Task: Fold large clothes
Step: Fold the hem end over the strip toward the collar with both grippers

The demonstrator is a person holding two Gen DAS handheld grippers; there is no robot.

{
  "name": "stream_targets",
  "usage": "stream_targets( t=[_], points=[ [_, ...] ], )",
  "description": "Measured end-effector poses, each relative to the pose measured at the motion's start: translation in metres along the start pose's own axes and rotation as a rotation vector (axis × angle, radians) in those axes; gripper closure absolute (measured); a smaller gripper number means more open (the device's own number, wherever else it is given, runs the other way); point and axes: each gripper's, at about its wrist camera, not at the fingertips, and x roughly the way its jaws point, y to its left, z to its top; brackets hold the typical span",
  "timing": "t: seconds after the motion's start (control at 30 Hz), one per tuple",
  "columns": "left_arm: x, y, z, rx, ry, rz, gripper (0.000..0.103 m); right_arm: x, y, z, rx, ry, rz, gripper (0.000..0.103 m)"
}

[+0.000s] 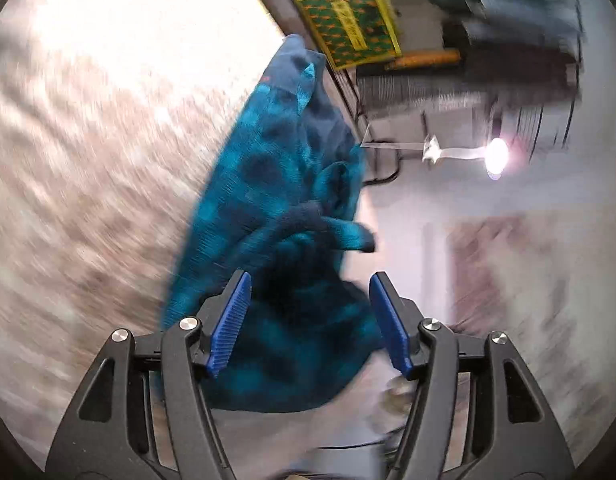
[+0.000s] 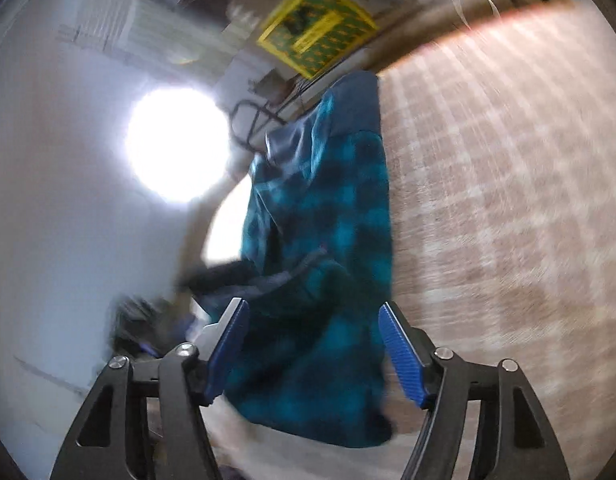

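Observation:
A teal and dark blue checked garment [image 1: 275, 200] lies bunched in a long heap on a beige checked surface [image 1: 99, 140]; it also shows in the right wrist view [image 2: 328, 240]. My left gripper [image 1: 310, 316] is open with its blue pads [image 1: 231, 324] wide apart, just in front of the near end of the garment, holding nothing. My right gripper [image 2: 314, 340] is open too, its blue pads [image 2: 402, 356] spread either side of the garment's near end, holding nothing. Both views are tilted and blurred by motion.
A green and yellow patterned box [image 1: 348, 20] stands past the garment's far end, also in the right wrist view [image 2: 316, 26]. A bright lamp [image 2: 177, 144] glares at the left. Cluttered dark shelving [image 1: 508, 60] lies beyond the surface's edge.

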Motion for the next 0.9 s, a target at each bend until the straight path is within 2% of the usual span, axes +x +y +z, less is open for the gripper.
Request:
stream_targets(
  t=[0.07,0.17,0.3,0.5,0.53,0.57,0.63,0.67,0.7,0.8,0.87,0.9],
  points=[
    [-0.003,-0.002,-0.007,0.132,-0.002,0.109,0.041,0.007,0.009,-0.007,-0.145,0.021,-0.078,0.034],
    [0.010,0.002,-0.009,0.213,0.034,0.189,0.041,0.026,0.021,-0.016,-0.312,0.053,-0.148,0.034],
    [0.026,0.000,-0.012,0.285,0.047,0.201,0.041,0.044,0.019,-0.012,-0.360,0.062,-0.183,0.034],
    [0.051,-0.017,-0.012,0.370,0.054,0.219,0.041,0.061,0.015,-0.003,-0.376,0.059,-0.149,0.036],
    [0.055,-0.018,-0.012,0.377,0.058,0.220,0.049,0.063,0.014,-0.002,-0.377,0.065,-0.145,0.046],
    [0.059,-0.018,-0.013,0.380,0.064,0.218,0.057,0.066,0.014,-0.002,-0.372,0.071,-0.130,0.063],
    [0.063,-0.018,-0.014,0.377,0.082,0.218,0.078,0.067,0.016,-0.003,-0.364,0.070,-0.129,0.072],
    [0.065,-0.019,-0.013,0.375,0.091,0.214,0.083,0.063,0.019,-0.005,-0.377,0.058,-0.135,0.084],
    [0.064,-0.020,-0.015,0.372,0.102,0.205,0.087,0.060,0.022,-0.006,-0.382,0.054,-0.141,0.086],
    [0.053,-0.025,-0.015,0.332,0.107,0.151,0.089,0.035,0.036,-0.011,-0.409,0.002,-0.142,0.091],
    [0.046,-0.024,-0.008,0.310,0.080,0.150,0.089,0.018,0.042,-0.011,-0.418,-0.033,-0.143,0.093],
    [0.050,-0.019,-0.003,0.300,0.068,0.179,0.089,0.014,0.039,-0.008,-0.407,-0.052,-0.165,0.093]
  ],
)
